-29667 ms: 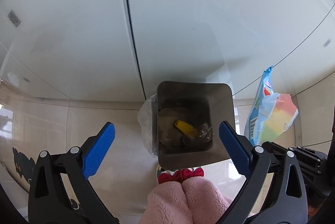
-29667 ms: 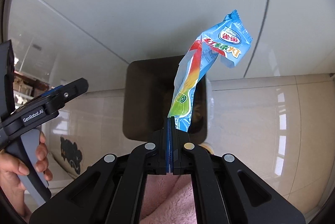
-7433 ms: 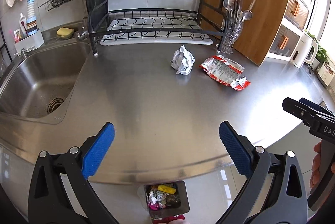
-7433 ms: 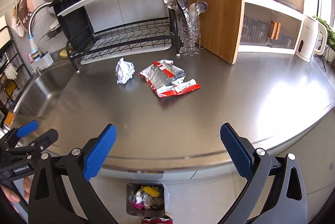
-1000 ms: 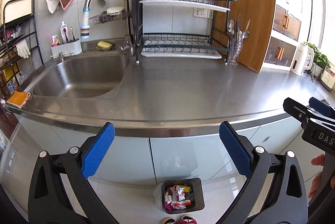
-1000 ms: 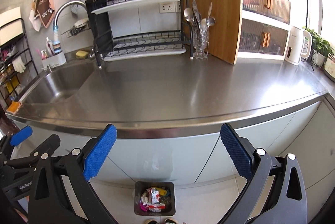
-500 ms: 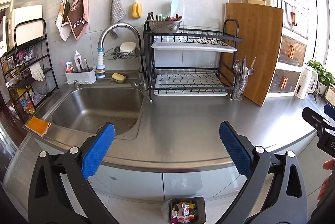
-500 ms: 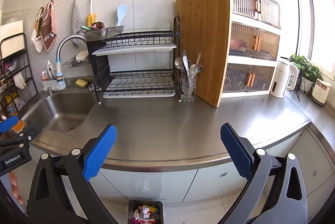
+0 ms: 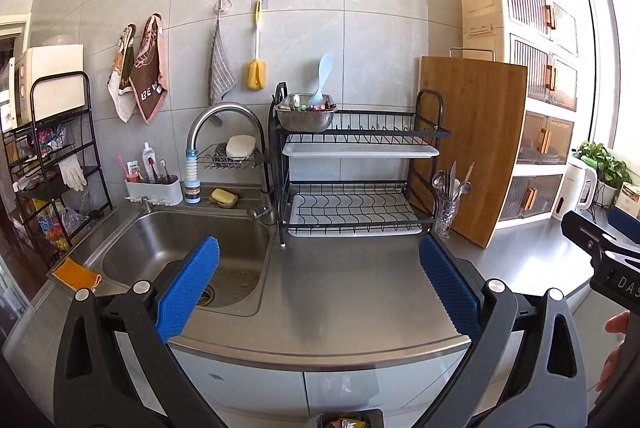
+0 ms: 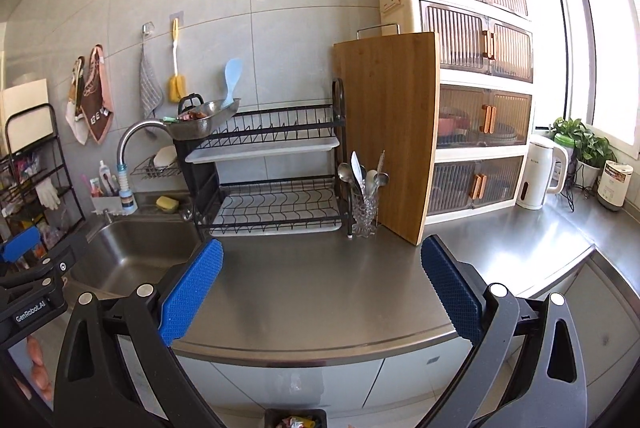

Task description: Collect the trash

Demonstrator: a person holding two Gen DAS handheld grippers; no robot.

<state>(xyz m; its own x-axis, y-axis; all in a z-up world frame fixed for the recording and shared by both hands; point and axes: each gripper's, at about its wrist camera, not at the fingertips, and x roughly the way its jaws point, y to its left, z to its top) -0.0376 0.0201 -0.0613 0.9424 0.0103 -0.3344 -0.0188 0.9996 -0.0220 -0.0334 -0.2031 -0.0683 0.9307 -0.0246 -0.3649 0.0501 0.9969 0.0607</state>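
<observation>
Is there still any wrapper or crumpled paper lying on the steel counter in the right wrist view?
No, the counter shows only bare steel between the dish rack and its front edge.

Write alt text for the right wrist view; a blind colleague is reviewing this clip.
The open right gripper hovers empty above a bare steel counter. Behind it stand a dish rack, a cutlery glass and an upright cutting board; the sink is left, and the filled trash bin is below.

Sink (image 9: 176, 248) left of dish rack (image 9: 356, 180)
</observation>
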